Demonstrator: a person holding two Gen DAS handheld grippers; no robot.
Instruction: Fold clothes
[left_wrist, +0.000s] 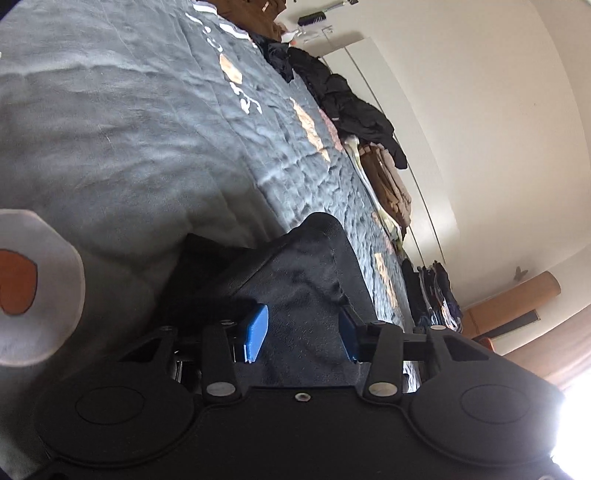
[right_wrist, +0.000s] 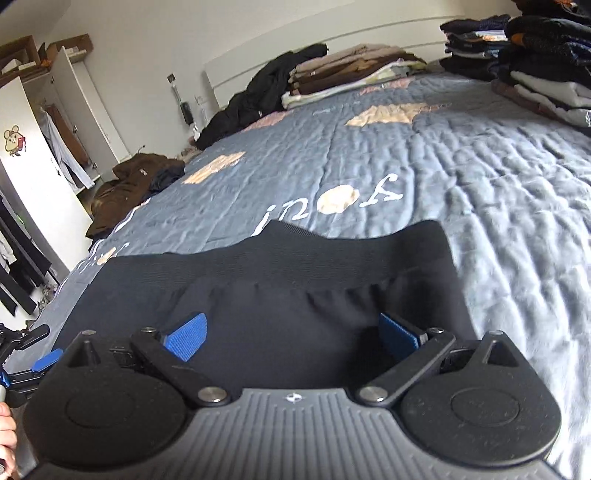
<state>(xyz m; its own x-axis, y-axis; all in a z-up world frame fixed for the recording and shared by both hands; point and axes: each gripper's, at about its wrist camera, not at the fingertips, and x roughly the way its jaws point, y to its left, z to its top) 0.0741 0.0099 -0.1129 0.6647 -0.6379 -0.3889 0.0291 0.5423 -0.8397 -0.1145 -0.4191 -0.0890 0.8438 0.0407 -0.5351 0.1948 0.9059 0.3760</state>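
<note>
Black garment (right_wrist: 273, 280), ribbed waistband, on quilt (right_wrist: 480, 177)

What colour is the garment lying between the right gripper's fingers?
Black, with a ribbed waistband; the garment shows best in the right wrist view.

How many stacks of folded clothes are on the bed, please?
3: a brown and beige stack by the headboard, a dark stack at the far right corner, and a mixed dark and white stack at the right edge. More may lie outside the frame.
</note>
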